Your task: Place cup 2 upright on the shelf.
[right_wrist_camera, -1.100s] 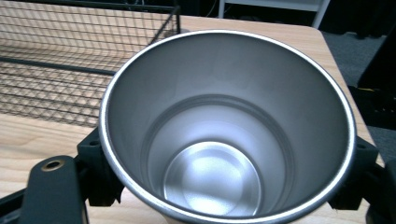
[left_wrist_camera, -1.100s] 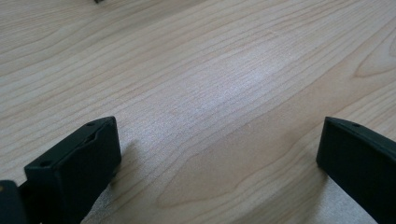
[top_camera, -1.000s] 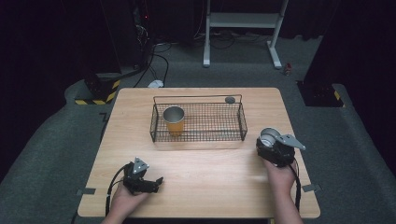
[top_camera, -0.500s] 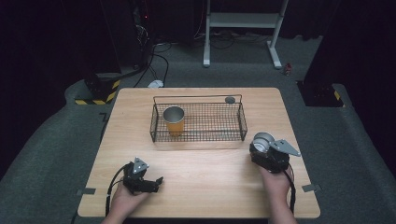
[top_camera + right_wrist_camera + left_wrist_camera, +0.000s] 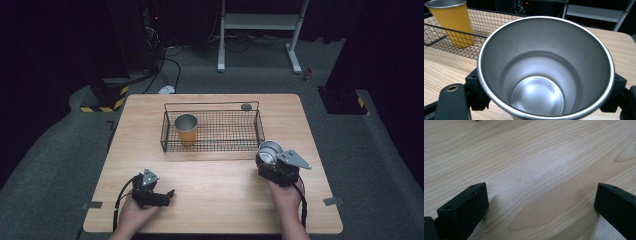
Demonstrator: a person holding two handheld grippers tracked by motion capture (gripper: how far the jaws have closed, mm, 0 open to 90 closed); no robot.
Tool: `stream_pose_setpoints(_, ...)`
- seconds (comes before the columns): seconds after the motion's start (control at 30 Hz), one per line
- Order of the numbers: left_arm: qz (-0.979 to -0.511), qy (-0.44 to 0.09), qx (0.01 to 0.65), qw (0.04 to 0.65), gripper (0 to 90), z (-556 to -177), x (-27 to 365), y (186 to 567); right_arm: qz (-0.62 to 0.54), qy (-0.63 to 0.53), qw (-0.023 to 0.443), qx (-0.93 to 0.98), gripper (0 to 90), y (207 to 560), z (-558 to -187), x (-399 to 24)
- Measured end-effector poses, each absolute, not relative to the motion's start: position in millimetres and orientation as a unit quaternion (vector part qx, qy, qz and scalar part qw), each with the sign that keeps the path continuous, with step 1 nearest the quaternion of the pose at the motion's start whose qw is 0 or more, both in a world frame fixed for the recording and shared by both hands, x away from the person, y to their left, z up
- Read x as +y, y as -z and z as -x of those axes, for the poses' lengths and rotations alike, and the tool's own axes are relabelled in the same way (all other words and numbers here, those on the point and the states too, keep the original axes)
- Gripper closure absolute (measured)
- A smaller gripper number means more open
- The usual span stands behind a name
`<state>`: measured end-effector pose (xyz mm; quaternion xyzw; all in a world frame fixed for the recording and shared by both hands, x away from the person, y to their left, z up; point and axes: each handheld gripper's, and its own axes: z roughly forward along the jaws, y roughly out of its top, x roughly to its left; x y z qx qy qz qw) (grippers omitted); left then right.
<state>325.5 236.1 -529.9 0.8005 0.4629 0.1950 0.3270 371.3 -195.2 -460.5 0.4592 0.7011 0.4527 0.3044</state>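
1. The right tool [image 5: 272, 162] grips a steel cup [image 5: 269, 150], its jaws pressed against the cup's outer wall on both sides, as the right gripper view shows.
2. The steel cup is held just in front of the wire basket [image 5: 212, 145], near that basket's right end, its open mouth tilted toward the camera.
3. An orange cup [image 5: 186, 129] stands upright inside the basket's left part.
4. The left tool [image 5: 159, 196] rests low on the wooden surface [image 5: 220, 195] at the near left, jaws spread wide with nothing between them.
5. A small dark round object [image 5: 246, 106] lies on the surface behind the basket.
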Motion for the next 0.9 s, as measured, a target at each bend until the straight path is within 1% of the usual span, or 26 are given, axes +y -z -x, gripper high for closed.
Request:
stream_pose_setpoints(0.47, -0.8, -0.194, 0.464, 0.328, 0.0, -325.4, 235.8, 530.0, -0.444, -0.464, 0.297, 0.706, 18.5, 448.3, -374.3, -174.1)
stream_pose_setpoints(0.6, -0.801, -0.198, 0.462, 0.324, 0.1, -325.4, 236.5, 529.4, -0.44, -0.461, 0.291, 0.713, 18.5, 442.3, -380.5, -162.7)
stream_pose_setpoints(0.73, -0.802, -0.197, 0.462, 0.324, 0.0, -325.3, 236.9, 529.2, -0.431, -0.466, 0.289, 0.717, 18.5, 429.0, -388.2, -151.3)
stream_pose_setpoints(0.8, -0.799, -0.19, 0.464, 0.331, 0.0, -324.7, 236.6, 529.0, -0.428, -0.468, 0.289, 0.717, 18.5, 423.4, -393.7, -143.9)
stream_pose_setpoints(0.9, -0.804, -0.192, 0.459, 0.326, 0.0, -325.1, 236.6, 529.1, -0.427, -0.47, 0.284, 0.718, 18.5, 415.9, -411.7, -128.4)
